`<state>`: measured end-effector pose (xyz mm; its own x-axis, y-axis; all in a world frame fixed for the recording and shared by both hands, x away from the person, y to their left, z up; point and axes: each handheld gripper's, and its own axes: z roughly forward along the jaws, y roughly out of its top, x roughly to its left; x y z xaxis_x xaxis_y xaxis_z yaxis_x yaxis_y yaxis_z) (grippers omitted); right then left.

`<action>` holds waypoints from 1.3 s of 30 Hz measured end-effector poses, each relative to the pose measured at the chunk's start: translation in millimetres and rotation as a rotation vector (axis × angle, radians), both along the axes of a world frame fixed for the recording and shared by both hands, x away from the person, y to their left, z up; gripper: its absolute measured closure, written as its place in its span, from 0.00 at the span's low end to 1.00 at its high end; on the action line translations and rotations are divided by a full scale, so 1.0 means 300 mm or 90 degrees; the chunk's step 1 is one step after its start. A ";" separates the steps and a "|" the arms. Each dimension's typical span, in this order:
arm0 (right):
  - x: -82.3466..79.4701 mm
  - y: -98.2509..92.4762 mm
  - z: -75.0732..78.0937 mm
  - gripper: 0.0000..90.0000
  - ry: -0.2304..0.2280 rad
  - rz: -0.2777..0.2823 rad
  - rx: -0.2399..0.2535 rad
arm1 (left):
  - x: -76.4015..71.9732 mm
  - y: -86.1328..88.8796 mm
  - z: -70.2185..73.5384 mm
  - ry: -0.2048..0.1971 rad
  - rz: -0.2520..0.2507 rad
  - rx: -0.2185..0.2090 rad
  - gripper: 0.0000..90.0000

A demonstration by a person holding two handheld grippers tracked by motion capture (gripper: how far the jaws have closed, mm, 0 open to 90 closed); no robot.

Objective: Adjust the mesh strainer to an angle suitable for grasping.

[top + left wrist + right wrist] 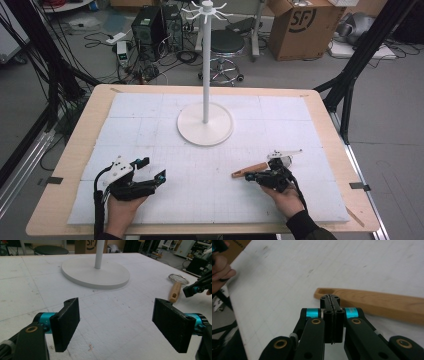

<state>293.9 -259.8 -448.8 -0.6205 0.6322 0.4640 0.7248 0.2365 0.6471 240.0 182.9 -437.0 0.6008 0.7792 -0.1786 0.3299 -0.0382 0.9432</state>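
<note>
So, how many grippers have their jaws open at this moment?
1. The left gripper, at the near left of the table, has its jaws wide apart and empty. The right gripper, beside the wooden handle, is shut.

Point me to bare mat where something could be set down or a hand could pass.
Free: the middle strip between the left gripper and the right gripper, in front of the stand base; also both far corners of the mat flanking the base. Crowded: the near right, where the wooden-handled strainer lies by the right gripper.
</note>
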 end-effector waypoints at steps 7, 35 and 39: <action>0.015 0.074 -0.031 1.00 0.041 0.036 -0.015 | 0.000 0.002 0.000 0.000 0.000 0.001 0.25; 0.198 0.132 -0.038 1.00 0.051 -0.022 -0.010 | 0.002 -0.001 0.000 0.000 -0.001 0.000 0.25; 0.229 0.137 -0.038 1.00 0.045 -0.037 -0.012 | 0.003 -0.002 0.000 -0.001 -0.001 0.001 0.25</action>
